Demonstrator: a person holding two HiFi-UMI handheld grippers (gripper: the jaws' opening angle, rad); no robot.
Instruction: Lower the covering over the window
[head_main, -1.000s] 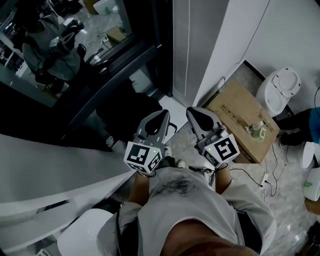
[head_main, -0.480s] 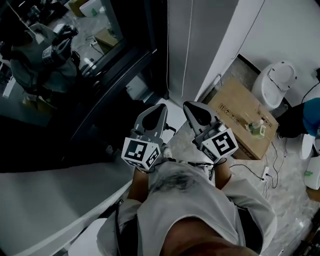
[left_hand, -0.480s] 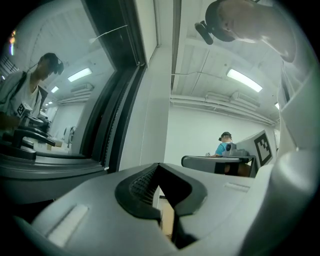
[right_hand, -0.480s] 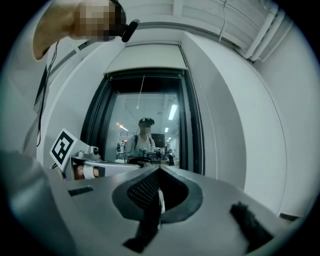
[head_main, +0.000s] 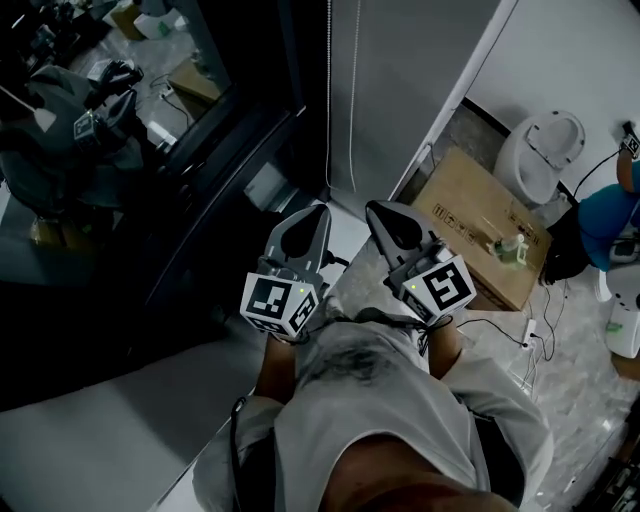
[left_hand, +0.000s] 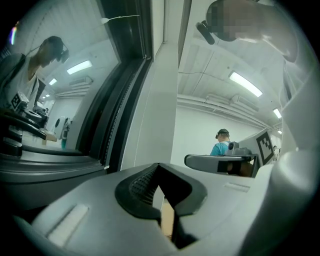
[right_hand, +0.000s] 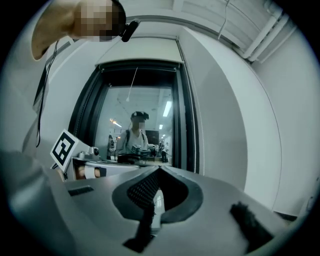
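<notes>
Head view: the left gripper (head_main: 316, 213) and right gripper (head_main: 380, 210) face the window (head_main: 150, 100), far left; a thin cord (head_main: 357, 90) hangs beside its frame. A shut cardboard box (head_main: 470, 215), right, carries a small bottle (head_main: 512, 250).

Left gripper view: jaws pressed together, empty.

Right gripper view: likewise; the covering (right_hand: 139, 56) seems rolled up above bare glass. The cord looks light and limp; pinch it low.

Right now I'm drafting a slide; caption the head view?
Person at a dark window, left gripper and right gripper shut and empty, thin cord hanging ahead.
</notes>
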